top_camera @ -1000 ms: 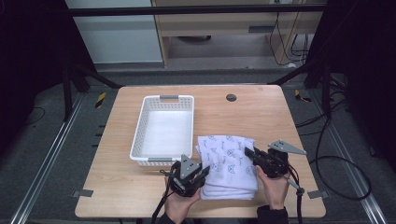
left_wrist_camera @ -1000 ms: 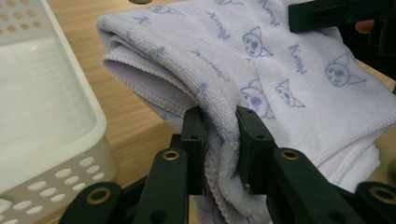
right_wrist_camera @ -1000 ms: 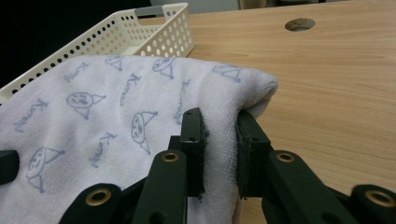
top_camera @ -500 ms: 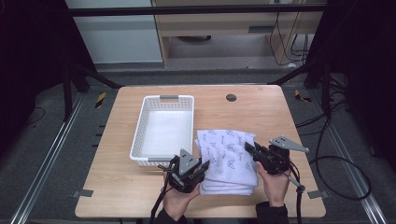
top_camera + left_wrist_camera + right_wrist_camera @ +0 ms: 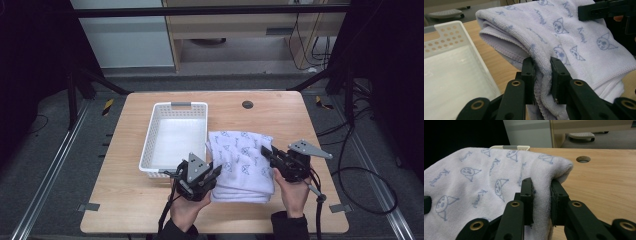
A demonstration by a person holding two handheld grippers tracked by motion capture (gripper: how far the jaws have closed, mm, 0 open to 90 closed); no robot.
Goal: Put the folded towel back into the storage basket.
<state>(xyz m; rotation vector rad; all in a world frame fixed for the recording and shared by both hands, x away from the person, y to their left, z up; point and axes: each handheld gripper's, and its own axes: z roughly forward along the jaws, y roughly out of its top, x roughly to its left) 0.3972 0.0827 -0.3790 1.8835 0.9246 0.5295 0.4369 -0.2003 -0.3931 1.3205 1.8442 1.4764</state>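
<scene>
Pale wooden tabletop point(image 5: 130, 200) before me with a round cable hole point(image 5: 247, 104), grey floor point(image 5: 45, 165) around, light cabinet point(image 5: 125, 35) beyond, perhaps a wooden desk point(image 5: 235, 30), dark flanks, loose cables point(image 5: 360, 165).

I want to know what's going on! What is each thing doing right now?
towel: folded, pinched at both sides
basket: empty, upright on the table
left tool: shut on the towel's edge
right tool: shut on the towel's other edge
table: holds the basket, with a round hole at the far edge

The folded white towel point(image 5: 242, 159) (printed with pale blue cat faces) hangs pinched at both side edges, beside the basket point(image 5: 150, 145).
</scene>
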